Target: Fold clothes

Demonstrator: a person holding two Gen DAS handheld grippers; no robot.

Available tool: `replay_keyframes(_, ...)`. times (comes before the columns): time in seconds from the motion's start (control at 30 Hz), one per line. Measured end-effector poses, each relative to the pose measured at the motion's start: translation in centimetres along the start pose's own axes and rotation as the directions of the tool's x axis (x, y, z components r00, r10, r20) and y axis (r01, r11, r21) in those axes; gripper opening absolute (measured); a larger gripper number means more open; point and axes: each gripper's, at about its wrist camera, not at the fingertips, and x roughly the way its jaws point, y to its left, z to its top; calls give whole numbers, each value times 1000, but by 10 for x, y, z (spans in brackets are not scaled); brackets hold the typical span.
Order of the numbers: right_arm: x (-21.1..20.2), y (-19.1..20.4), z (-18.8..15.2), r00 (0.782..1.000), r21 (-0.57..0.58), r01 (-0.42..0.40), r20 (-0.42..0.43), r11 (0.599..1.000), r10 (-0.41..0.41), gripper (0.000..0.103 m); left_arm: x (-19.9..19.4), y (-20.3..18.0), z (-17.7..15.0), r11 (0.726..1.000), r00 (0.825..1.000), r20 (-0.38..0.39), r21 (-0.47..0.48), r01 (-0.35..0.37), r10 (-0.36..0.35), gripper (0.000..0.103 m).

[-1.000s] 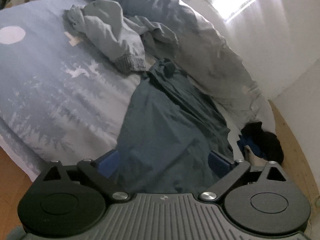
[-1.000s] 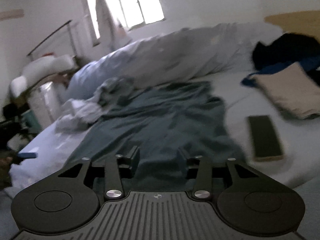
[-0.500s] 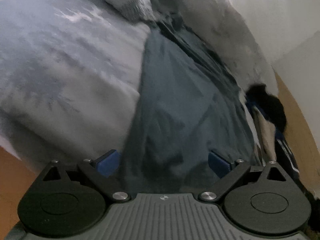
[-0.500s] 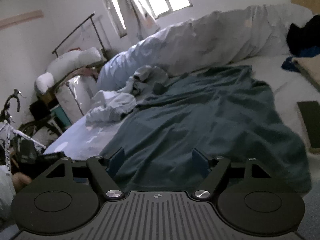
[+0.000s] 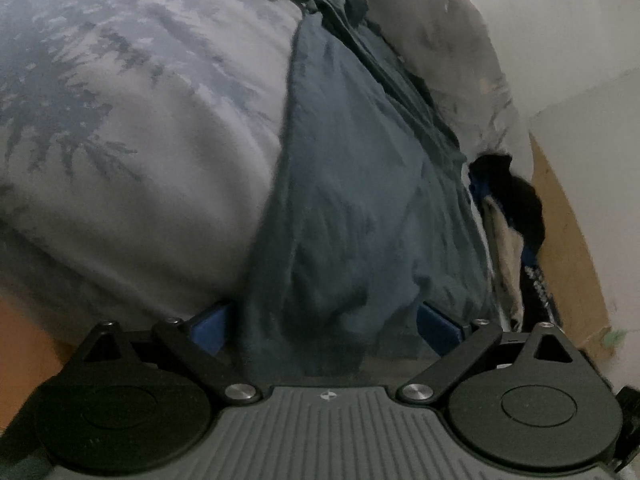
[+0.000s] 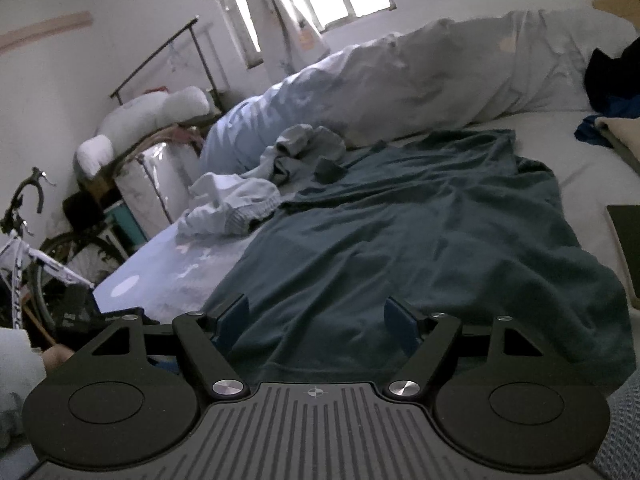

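Note:
A dark teal garment (image 5: pixel 352 200) lies spread along the bed, and its near hem hangs over the bed's edge. My left gripper (image 5: pixel 324 326) is low at that hem. Its blue pads (image 5: pixel 208 328) stand wide apart with the cloth between them, and they are not pressing on it. In the right wrist view the same garment (image 6: pixel 420 240) stretches away, rumpled. My right gripper (image 6: pixel 316 320) hovers over its near edge, open, with the cloth under and between its fingers.
The bed cover (image 5: pixel 120 120) has a pale tree print. A light grey crumpled garment (image 6: pixel 240 204) and a bunched duvet (image 6: pixel 440 76) lie at the far side. Dark clothes (image 5: pixel 508 200) are piled to the right. A bicycle (image 6: pixel 32 256) stands left of the bed.
My left gripper has sunk and tipped down towards the garment's near hem. My right gripper's jaws have widened, and its view has swung left across the bed.

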Motion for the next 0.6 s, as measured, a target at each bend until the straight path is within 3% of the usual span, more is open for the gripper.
replay_keyframes(0.07, -3, -1, 0, 1000, 7, -1, 5, 1000, 1, 78, 1, -2, -2, 1000, 1000, -6, 5, -24, 24, 85)
replay_keyframes(0.13, -6, -3, 0, 1000, 15, -2, 11, 1000, 2, 78, 1, -1, -3, 999, 999, -8, -7, -45, 45, 51)
replay_keyframes(0.2, -9, -4, 1, 1000, 21, -4, 18, 1000, 4, 78, 2, 1, -4, 997, 998, -14, -29, -66, 66, 45)
replay_keyframes(0.37, -6, -5, 0, 1000, 27, -2, 28, 1000, 1, 78, 9, -5, -6, 995, 995, -29, 8, -99, 100, 45)
replay_keyframes(0.4, -6, -6, 0, 1000, 30, 0, 30, 1000, -1, 78, 10, -7, -6, 993, 993, -29, 17, -115, 115, 41)
replay_keyframes(0.5, -8, -9, 0, 999, 39, 4, 35, 999, -6, 78, 11, -13, -6, 977, 978, -15, 52, -205, 206, 12)
replay_keyframes(0.6, -10, -13, 3, 998, 55, 24, 51, 998, -27, 78, 9, -23, -9, 965, 969, 13, 92, -247, 247, 10)
